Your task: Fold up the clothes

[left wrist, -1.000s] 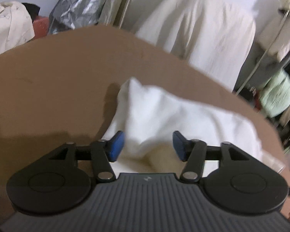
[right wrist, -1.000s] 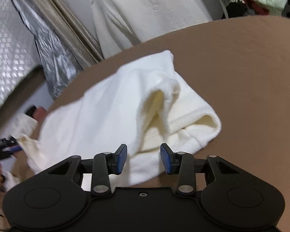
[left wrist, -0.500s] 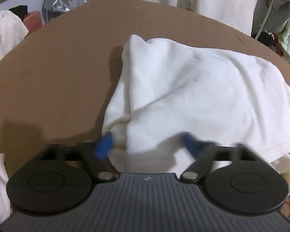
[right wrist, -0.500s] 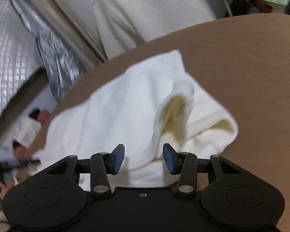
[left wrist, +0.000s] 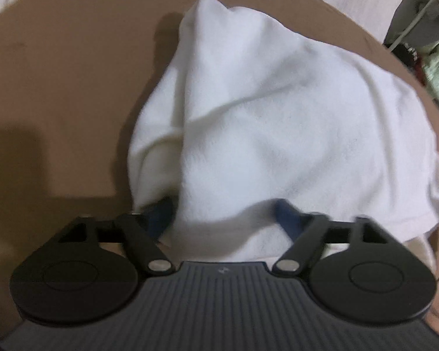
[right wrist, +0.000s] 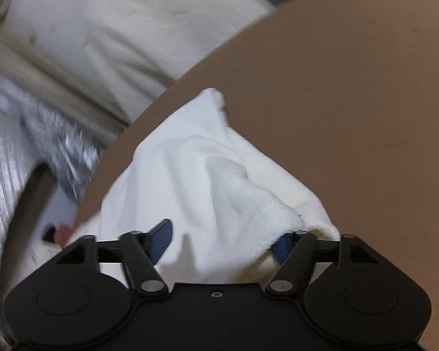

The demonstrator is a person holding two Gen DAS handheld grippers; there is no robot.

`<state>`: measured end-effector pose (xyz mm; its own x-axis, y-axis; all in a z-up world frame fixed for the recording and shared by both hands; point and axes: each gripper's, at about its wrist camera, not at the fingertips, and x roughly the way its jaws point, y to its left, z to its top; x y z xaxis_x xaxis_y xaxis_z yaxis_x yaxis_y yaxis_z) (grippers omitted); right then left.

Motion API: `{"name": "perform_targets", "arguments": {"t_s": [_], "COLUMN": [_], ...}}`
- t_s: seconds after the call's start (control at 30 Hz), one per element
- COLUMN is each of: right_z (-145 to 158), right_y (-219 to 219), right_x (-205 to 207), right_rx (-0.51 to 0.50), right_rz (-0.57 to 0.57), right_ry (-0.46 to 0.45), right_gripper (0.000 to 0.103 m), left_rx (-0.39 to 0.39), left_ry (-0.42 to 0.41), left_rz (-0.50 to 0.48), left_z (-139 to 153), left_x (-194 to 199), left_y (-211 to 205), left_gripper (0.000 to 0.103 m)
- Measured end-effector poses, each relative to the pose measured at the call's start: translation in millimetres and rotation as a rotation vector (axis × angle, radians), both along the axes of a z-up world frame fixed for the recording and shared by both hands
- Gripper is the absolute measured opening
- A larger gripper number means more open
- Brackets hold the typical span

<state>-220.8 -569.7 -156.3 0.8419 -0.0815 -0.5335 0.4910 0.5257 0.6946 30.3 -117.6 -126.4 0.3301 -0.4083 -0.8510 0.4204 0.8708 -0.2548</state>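
Judging progress, we see the white fleecy garment (left wrist: 278,122) lying bunched, not yet folded, on the brown round table (left wrist: 58,87); our left tool (left wrist: 222,216) is closing with its near hem between the blue pads; our right tool (right wrist: 224,241) is closing around a raised fold; every fold remains.

A soft white fleece garment (left wrist: 278,111) lies crumpled in a loose heap on the brown tabletop (left wrist: 58,87). It is bunched into thick folds, one corner pointing toward the far edge, its creamy inner side (right wrist: 301,193) exposed.
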Motion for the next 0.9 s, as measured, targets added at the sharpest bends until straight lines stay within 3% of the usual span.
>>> {"name": "perform_targets", "arguments": {"t_s": [0.03, 0.1, 0.17, 0.27, 0.33, 0.4, 0.53, 0.6, 0.67, 0.73, 0.8, 0.87, 0.9], "right_z": [4.4, 25.4, 36.4, 31.2, 11.9, -2.2, -26.6, -23.7, -20.5, -18.5, -20.6, -22.7, -24.1], "right_y": [0.6, 5.4, 5.0, -1.4, -0.5, 9.0, 27.7, 32.2, 32.1, 31.5, 29.9, 28.3, 27.4], "right_x": [-4.2, -21.2, -42.9, -61.8, -56.2, -49.8, -36.5, -32.7, -32.1, -32.1, -34.2, -36.4, -36.8], "right_rx": [-0.008, -0.068, -0.054, -0.054, -0.082, -0.098, -0.140, -0.179, -0.183, -0.188, -0.193, -0.199, -0.200], "right_rz": [-0.006, -0.007, -0.031, -0.075, -0.086, -0.073, -0.044, -0.030, -0.030, -0.030, -0.035, -0.039, -0.042], "right_ry": [-0.047, -0.191, -0.305, -0.228, -0.071, -0.041, 0.017, 0.029, 0.033, 0.035, 0.034, 0.033, 0.031], "right_gripper": [0.008, 0.008, 0.007, 0.007, 0.007, 0.008, 0.008, 0.009, 0.009, 0.009, 0.009, 0.009, 0.009], "left_rx": [-0.019, -0.057, -0.089, -0.063, -0.030, -0.010, -0.061, -0.082, -0.099, -0.088, -0.053, 0.012, 0.029], "left_ry": [-0.038, -0.115, -0.185, -0.196, -0.140, -0.081, 0.016, 0.033, 0.049, 0.060, 0.072, 0.038, 0.000], "left_rz": [-0.002, -0.007, -0.009, 0.006, 0.022, 0.054, 0.126, 0.132, 0.134, 0.115, 0.087, 0.044, 0.032], "left_z": [8.1, 24.4, 38.6, 36.7, 26.7, 17.8, 4.6, 3.0, 1.3, -1.2, -6.0, -6.7, -6.1], "left_x": [-6.9, -20.6, -33.5, -40.8, -34.2, -25.4, -13.2, -11.3, -9.2, -6.8, -2.7, -4.5, -6.2], "left_y": [1.6, 4.8, 8.3, 13.1, 11.4, 10.0, 19.9, 23.3, 24.9, 16.4, -0.8, -16.7, -23.5], "left_gripper": [0.019, 0.016, 0.016, 0.017, 0.018, 0.020, 0.041, 0.042, 0.050, 0.068, 0.078, 0.066, 0.018]}}
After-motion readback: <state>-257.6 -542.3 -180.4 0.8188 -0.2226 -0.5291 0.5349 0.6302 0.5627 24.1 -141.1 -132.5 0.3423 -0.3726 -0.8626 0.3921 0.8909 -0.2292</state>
